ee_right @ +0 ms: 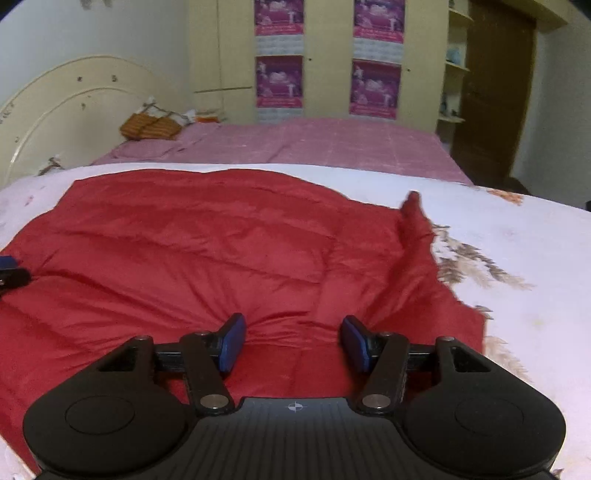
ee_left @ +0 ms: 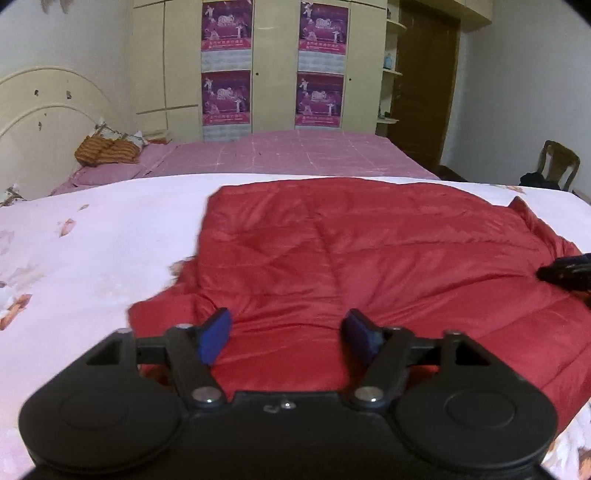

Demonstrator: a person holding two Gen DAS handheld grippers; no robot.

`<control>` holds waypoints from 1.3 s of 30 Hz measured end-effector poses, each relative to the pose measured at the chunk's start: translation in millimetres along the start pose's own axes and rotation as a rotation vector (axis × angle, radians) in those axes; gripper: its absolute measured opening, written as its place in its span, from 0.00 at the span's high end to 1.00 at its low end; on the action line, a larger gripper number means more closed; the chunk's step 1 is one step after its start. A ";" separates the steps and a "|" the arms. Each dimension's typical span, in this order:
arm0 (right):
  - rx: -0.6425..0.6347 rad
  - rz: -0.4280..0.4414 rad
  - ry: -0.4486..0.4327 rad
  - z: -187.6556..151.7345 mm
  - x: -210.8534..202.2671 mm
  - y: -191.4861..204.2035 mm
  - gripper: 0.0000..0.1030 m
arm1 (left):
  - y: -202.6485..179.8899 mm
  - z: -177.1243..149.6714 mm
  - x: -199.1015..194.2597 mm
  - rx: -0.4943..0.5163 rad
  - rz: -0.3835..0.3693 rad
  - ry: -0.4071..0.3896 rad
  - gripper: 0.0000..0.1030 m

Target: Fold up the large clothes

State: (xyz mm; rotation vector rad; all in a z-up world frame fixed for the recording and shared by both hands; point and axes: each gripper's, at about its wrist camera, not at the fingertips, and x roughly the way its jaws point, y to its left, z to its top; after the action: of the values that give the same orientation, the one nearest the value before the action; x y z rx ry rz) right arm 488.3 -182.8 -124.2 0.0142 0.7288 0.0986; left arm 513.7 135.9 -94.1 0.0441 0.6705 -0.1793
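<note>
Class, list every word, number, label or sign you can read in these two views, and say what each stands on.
Nothing can be read.
Purple posters on the wardrobe doors: print there, too blurred to read.
Right gripper body: a small crosshair mark, no letters.
Red jacket: no label visible.

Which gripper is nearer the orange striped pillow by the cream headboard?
Left. The left gripper hovers over the red quilted jacket's side toward the orange striped pillow; the right gripper is over the jacket's far side.
</note>
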 end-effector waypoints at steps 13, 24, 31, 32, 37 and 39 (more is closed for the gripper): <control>0.518 0.033 -0.120 -51.4 -129.0 -94.2 0.18 | 81.9 -67.7 -100.5 -0.580 -0.023 -0.049 0.20; 0.978 0.238 -0.030 -114.0 -146.0 -113.3 0.18 | 70.5 -101.7 -82.3 -0.911 -0.167 -0.051 0.25; 1.002 0.280 -0.042 -100.8 -121.4 -106.1 0.23 | 76.0 -82.2 -42.6 -0.934 -0.187 -0.041 0.38; 1.000 0.282 -0.036 -98.7 -116.9 -104.5 0.27 | 76.6 -80.0 -37.8 -0.929 -0.185 -0.037 0.41; 1.001 0.282 -0.036 -90.4 -94.0 -102.3 0.48 | 78.3 -77.8 -23.2 -0.925 -0.185 -0.046 0.61; 0.998 0.286 -0.018 -91.4 -86.7 -101.1 0.64 | 79.5 -77.1 -20.3 -0.923 -0.180 -0.040 0.72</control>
State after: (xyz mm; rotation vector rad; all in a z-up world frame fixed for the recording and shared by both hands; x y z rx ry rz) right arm 371.8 -293.5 -139.6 1.0720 0.6923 -0.0011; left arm 465.0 224.7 -143.3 -0.9043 0.6660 -0.0299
